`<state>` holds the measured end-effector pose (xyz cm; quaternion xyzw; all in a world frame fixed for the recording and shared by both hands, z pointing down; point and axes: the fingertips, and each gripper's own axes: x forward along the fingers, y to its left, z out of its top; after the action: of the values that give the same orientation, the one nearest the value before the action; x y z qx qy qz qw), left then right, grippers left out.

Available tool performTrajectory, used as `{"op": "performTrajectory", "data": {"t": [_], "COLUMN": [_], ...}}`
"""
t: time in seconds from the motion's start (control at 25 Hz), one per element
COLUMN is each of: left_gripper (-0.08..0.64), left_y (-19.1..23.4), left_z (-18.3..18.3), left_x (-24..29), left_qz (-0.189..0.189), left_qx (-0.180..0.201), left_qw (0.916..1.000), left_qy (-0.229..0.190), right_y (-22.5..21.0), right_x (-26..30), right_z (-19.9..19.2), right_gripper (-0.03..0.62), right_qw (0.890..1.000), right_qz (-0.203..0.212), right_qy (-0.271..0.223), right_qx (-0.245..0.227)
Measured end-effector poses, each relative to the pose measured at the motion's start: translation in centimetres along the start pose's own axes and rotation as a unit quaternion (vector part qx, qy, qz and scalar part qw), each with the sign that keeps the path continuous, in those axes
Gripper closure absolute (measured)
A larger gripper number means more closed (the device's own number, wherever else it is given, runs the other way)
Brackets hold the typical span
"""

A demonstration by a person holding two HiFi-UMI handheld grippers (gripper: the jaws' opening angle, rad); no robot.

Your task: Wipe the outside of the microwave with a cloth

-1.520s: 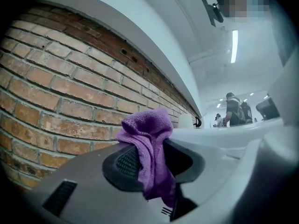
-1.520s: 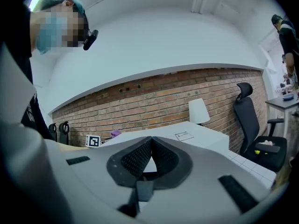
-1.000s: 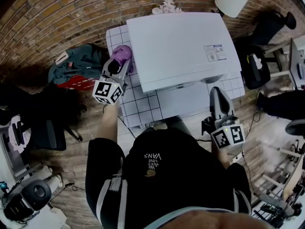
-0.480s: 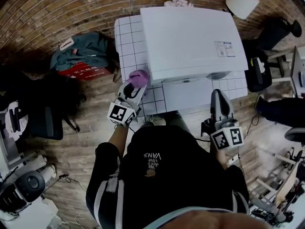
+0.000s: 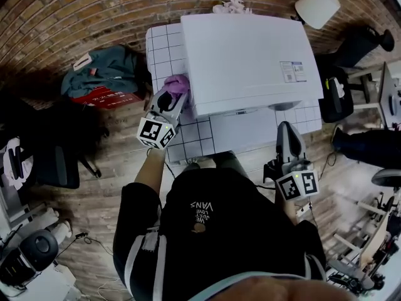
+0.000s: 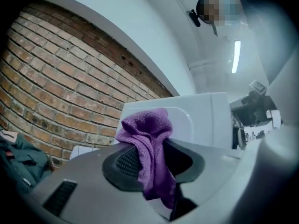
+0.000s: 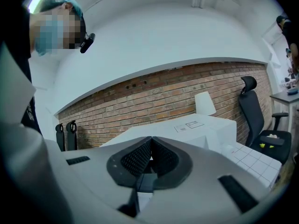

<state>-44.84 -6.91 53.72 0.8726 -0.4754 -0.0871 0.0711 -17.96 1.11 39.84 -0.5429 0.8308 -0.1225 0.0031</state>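
Cloth (image 5: 178, 83) in left gripper (image 5: 171, 94), at microwave (image 5: 247, 55) left edge

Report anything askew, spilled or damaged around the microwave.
Nothing stands out. The microwave sits square on the tiled table, with no spill or damage visible. The purple cloth is bunched in the left gripper, beside the microwave's left side. The right gripper is shut on nothing, apart from the microwave.

Fuzzy purple terry cloth (image 6: 145, 141), smooth matt white microwave (image 5: 244, 55), rough brick wall (image 6: 51, 92)
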Motion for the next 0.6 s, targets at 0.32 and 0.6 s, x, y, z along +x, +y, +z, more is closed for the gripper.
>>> {"op": "performTrajectory", "data": {"t": [0.32, 0.6], "left_gripper": [0.427, 0.426], "left_y": [8.8, 13.0], "left_z": [1.7, 1.8], "left_x": [7.5, 11.1], "left_qz": [0.037, 0.068], "left_qx": [0.016, 0.019], "left_qw": [0.9992, 0.9973], "left_qy": [0.000, 0.017], "right_y": [-2.2, -4.3], "right_x": [1.4, 2.0], "right_z": [0.3, 0.7], "right_gripper": [0.595, 0.595], "right_qw": [1.000, 0.999], "right_qz": [-0.016, -0.027], "right_qy": [0.010, 0.016], "right_qx": [0.005, 0.010]}}
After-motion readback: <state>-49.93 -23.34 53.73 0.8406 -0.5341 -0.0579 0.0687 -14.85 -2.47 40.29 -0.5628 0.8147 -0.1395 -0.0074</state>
